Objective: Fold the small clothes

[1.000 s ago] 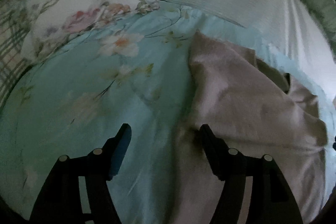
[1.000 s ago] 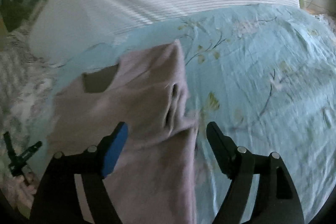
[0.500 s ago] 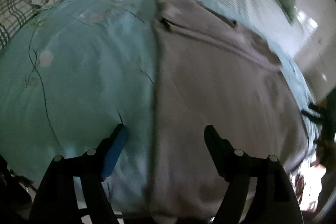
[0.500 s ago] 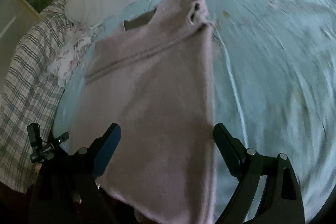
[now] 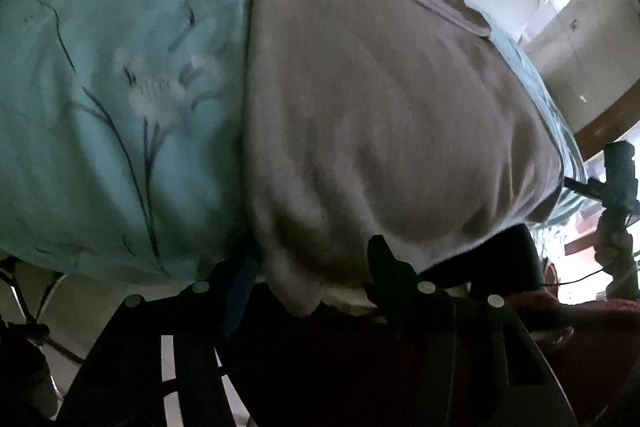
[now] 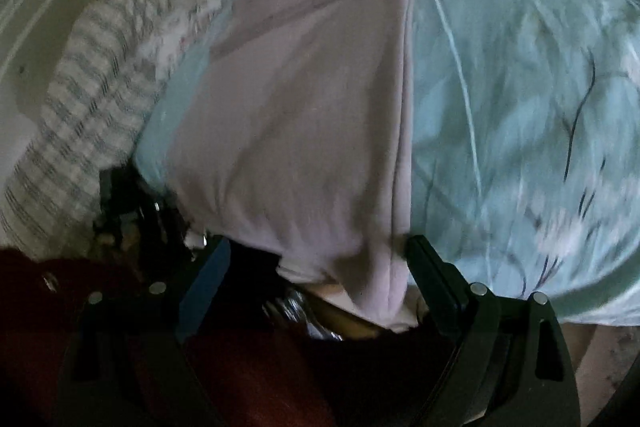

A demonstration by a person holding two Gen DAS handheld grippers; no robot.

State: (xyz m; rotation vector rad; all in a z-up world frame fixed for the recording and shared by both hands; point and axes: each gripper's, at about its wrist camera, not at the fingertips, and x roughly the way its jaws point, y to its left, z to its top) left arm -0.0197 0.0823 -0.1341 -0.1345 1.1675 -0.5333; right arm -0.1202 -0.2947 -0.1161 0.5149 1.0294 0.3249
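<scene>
Both my grippers now sit at the bed's (image 5: 100,107) near edge, where the garment's (image 5: 380,115) hem overhangs. Left gripper (image 5: 308,279): jaws have just been closing around a hem corner, not yet pinching. Right gripper (image 6: 316,263): jaws wide, straddling the other corner.

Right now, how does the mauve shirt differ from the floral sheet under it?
The mauve shirt is plain; the floral sheet is pale blue with printed sprigs. The shirt is a narrow folded strip; the sheet spreads wide on both sides of it. The shirt lies on top, the sheet beneath. Both are soft cloth, lying fairly smooth.
</scene>
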